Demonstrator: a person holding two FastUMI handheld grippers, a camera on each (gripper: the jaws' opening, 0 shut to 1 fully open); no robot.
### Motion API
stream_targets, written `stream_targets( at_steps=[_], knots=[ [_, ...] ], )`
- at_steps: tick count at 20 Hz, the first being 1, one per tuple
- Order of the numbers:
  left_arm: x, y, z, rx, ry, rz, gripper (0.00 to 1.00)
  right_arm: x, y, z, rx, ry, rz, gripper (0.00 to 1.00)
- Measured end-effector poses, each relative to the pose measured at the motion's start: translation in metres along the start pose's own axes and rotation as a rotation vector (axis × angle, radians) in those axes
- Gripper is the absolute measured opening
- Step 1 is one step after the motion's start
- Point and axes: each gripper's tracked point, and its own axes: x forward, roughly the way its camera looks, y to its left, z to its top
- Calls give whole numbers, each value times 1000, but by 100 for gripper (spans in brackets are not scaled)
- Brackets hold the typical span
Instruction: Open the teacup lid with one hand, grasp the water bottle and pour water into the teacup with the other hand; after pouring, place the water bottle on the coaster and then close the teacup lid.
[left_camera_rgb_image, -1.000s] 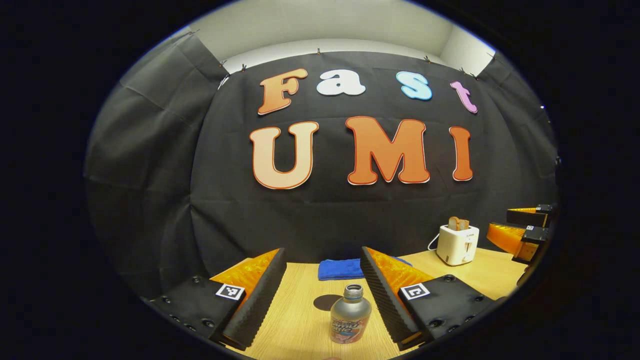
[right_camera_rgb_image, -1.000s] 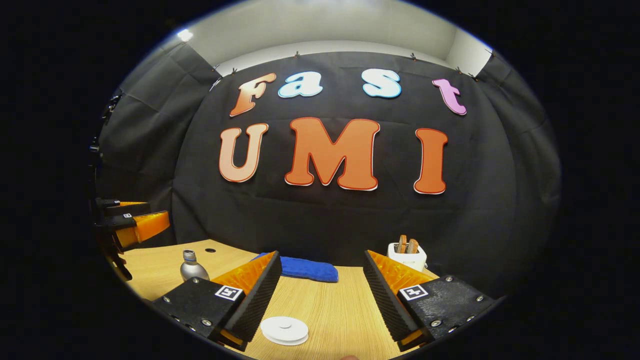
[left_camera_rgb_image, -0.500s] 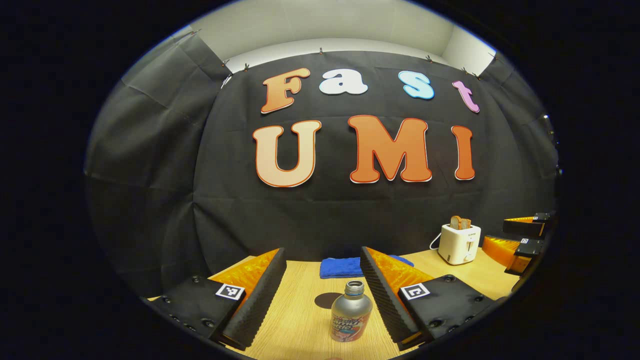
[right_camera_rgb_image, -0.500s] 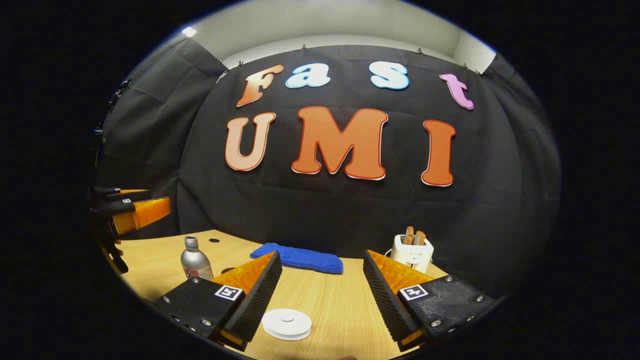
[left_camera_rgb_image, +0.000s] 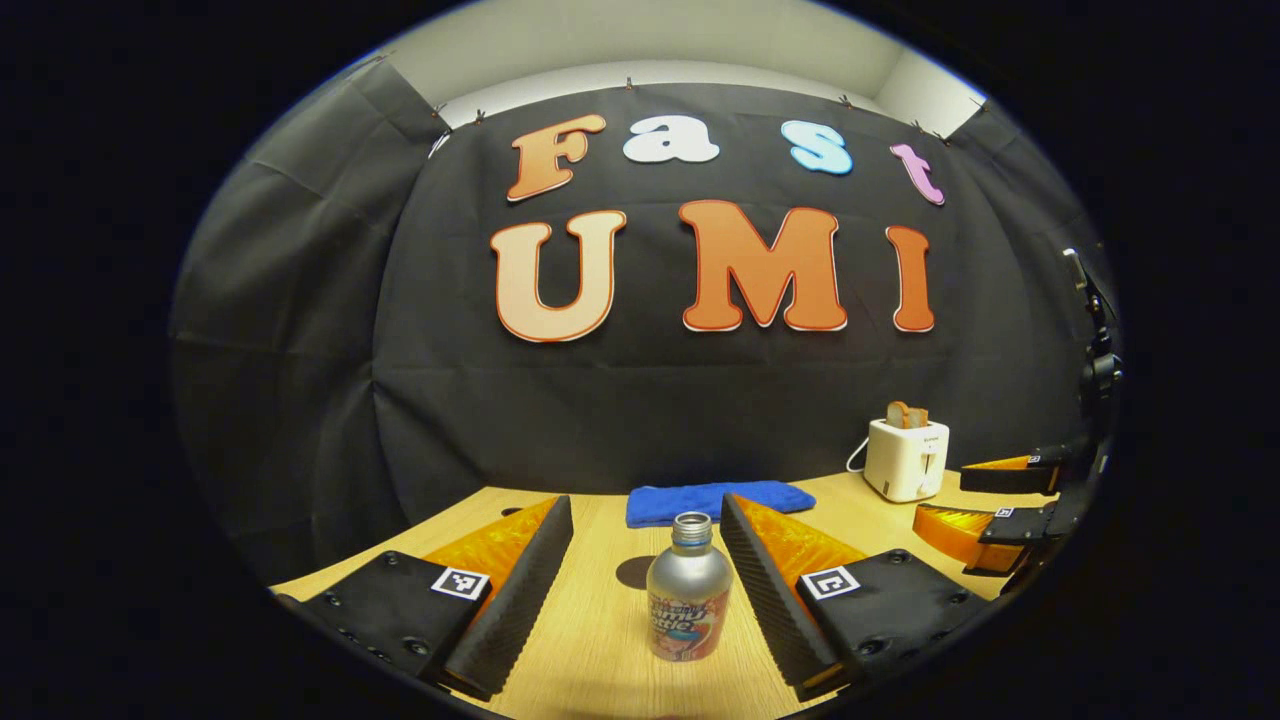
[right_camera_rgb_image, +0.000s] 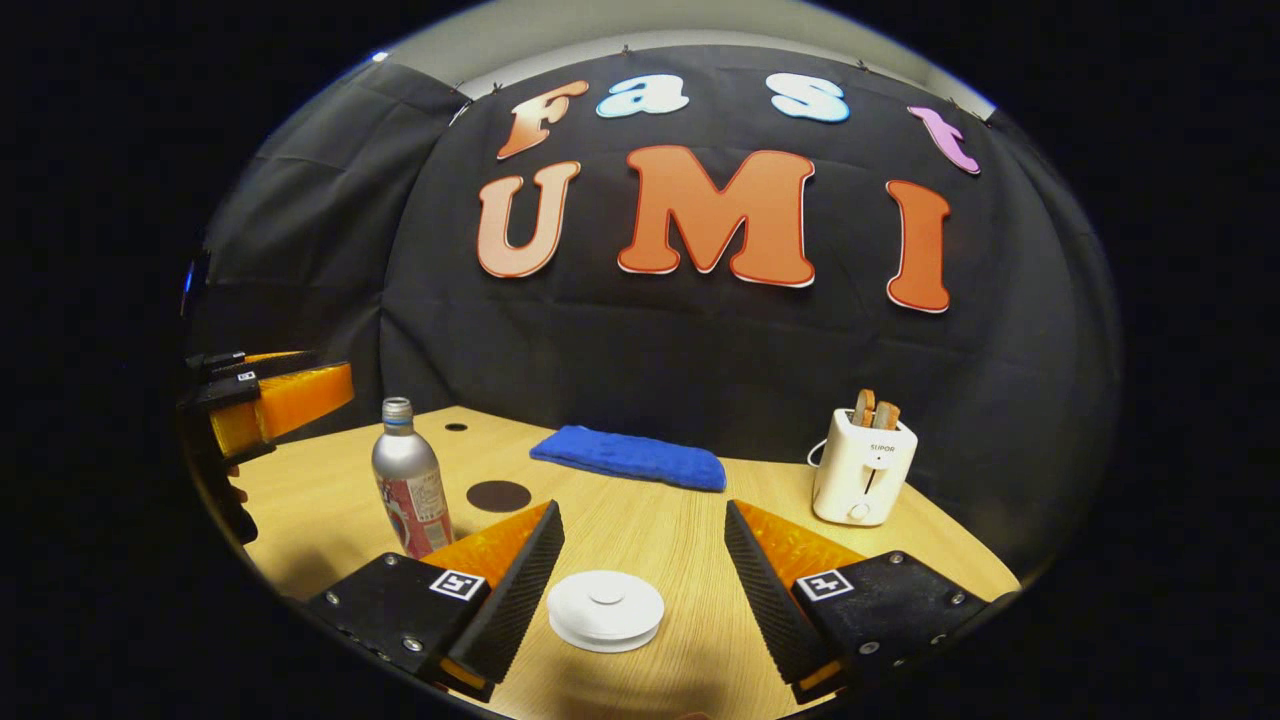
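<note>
A silver water bottle (left_camera_rgb_image: 688, 600) with an open neck stands upright on the wooden table, between the spread fingers of my left gripper (left_camera_rgb_image: 645, 570), which is open and not touching it. Behind the bottle lies a dark round coaster (left_camera_rgb_image: 634, 572). In the right gripper view the white teacup lid (right_camera_rgb_image: 606, 609) sits low between the fingers of my right gripper (right_camera_rgb_image: 645, 575), open and above it. That view also has the bottle (right_camera_rgb_image: 408, 480), the coaster (right_camera_rgb_image: 498, 495) and the left gripper (right_camera_rgb_image: 270, 395) at the far left. The right gripper (left_camera_rgb_image: 1000, 505) appears at the right edge of the left gripper view.
A blue folded cloth (left_camera_rgb_image: 712, 501) lies at the back of the table (left_camera_rgb_image: 600, 640) by the black wall. A white toaster (right_camera_rgb_image: 862, 465) holding bread slices stands at the back right. A small dark hole (right_camera_rgb_image: 456, 427) marks the tabletop behind the coaster.
Both cameras have tipped downward, so more tabletop shows. The bottle sits deeper between my left fingers. The white lid has grown larger between my right fingers. Both grippers stay open.
</note>
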Motion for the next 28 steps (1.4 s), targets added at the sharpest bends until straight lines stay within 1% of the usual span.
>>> stream_targets(
  at_steps=[1,2,3,6,7,9,12,13,14,15,16,17,19,20,21,23,24,25,26,27,28],
  knots=[
    [0,0,-5,7,13,-1,94,3,0,-9,-2,30,-2,97],
    [0,-1,-12,13,22,-4,98,4,2,-15,-3,46,6,97],
    [0,-2,-18,18,35,-8,97,5,5,-19,-7,61,14,97],
    [1,-2,-41,26,77,-8,94,12,9,-35,-18,101,31,94],
    [2,-2,-44,26,88,-9,98,15,10,-39,-19,109,38,94],
    [4,-4,-52,22,104,-15,98,19,15,-46,-20,130,60,90],
    [7,-8,-62,32,122,-30,98,26,20,-60,-15,168,87,78],
    [8,-8,-66,39,131,-33,98,27,21,-62,-15,176,94,76],
    [9,-10,-69,44,136,-36,98,29,22,-64,-16,180,98,72],
    [10,-13,-70,47,137,-42,98,30,24,-66,-18,183,101,70],
    [12,-15,-72,49,136,-48,98,31,25,-66,-21,186,104,65],
    [13,-18,-73,52,138,-55,98,32,25,-71,-24,194,105,63],
    [13,-19,-77,80,140,-59,99,32,26,-72,-29,196,114,55],
    [13,-21,-79,95,141,-62,94,33,27,-71,-30,194,115,51],
    [14,-23,-81,102,144,-66,100,34,28,-72,-29,194,120,51],
    [16,-27,-83,100,149,-83,100,35,30,-73,-12,201,135,46],
    [15,-29,-84,95,152,-90,100,35,30,-73,-9,201,135,41],
    [16,-30,-86,90,156,-93,94,35,29,-71,-8,198,134,38],
    [17,-30,-87,86,160,-95,100,36,29,-71,-2,200,139,33],
    [17,-30,-89,80,166,-92,94,36,29,-72,4,201,142,29],
    [17,-30,-91,72,171,-85,100,36,29,-73,10,202,149,27]
  ],
)
